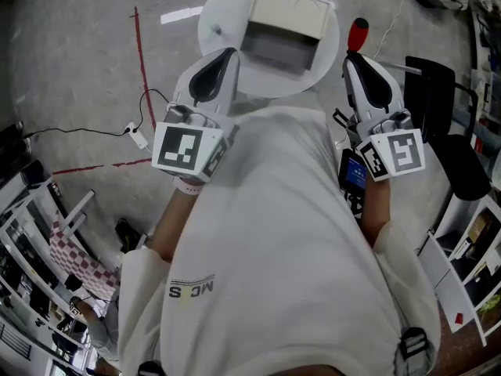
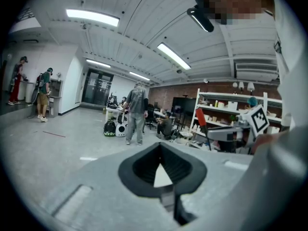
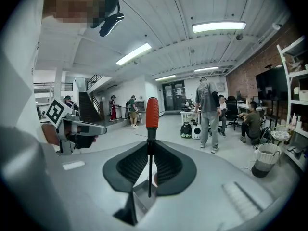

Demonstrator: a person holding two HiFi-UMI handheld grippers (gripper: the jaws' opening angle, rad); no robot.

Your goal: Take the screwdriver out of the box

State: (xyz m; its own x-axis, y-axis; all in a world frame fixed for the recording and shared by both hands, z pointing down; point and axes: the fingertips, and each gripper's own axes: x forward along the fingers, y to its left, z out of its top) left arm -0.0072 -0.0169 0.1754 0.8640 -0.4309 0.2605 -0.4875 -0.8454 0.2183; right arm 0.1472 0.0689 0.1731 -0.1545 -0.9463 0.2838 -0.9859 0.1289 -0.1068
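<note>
You work in a bright hall. The light comes from long ceiling lamps [image 2: 92,17], and they glare pure white in both gripper views. Below the lamps the floor is evenly lit, with only soft shadows. Both gripper views bend strongly and turn black in the corners. The left gripper [image 2: 161,150], close to its lens, is blurred, while the screwdriver [image 3: 152,114] is fairly sharp. In the head view the white tabletop [image 1: 223,6] is almost overexposed.

Grey concrete floor [image 1: 70,69], brick wall [image 3: 269,52], ceiling striplights [image 2: 92,17], white shelving [image 2: 226,110]
</note>
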